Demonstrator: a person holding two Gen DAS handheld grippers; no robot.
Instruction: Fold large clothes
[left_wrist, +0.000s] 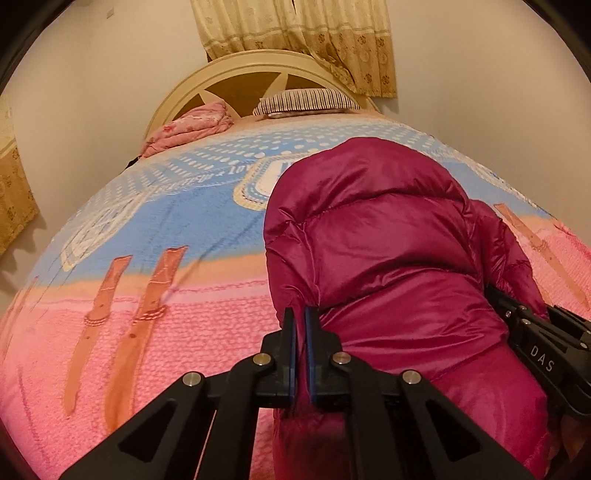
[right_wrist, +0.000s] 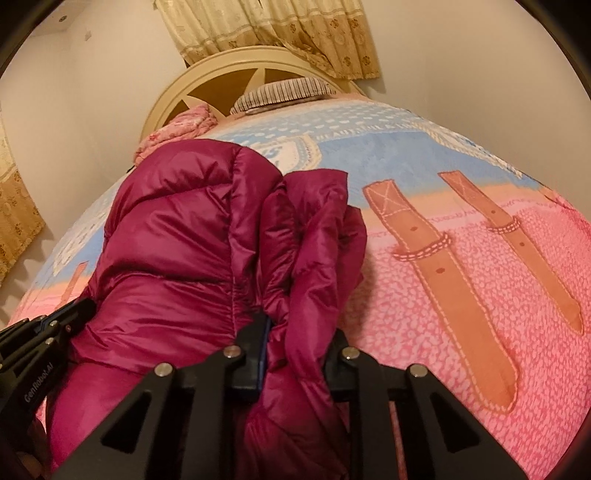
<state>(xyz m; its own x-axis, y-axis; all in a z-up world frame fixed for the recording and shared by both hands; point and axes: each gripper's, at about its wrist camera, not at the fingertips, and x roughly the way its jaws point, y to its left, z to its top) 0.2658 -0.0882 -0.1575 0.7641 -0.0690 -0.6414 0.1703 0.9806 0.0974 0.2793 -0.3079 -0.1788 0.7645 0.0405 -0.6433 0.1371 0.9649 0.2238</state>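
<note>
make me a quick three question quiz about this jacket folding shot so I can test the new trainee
1. True or false: the magenta puffer jacket lies on a bare wooden table.
2. What does the right gripper hold between its fingers?
A. a pillow
B. a bunched fold of the jacket
C. nothing
3. Fill in: at the head of the bed, a striped ____ leans by the headboard.

Key:
1. False; it lies on the bed's pink and blue cover.
2. B
3. pillow. The left gripper, nearly shut, pinches the jacket's near edge.
</note>
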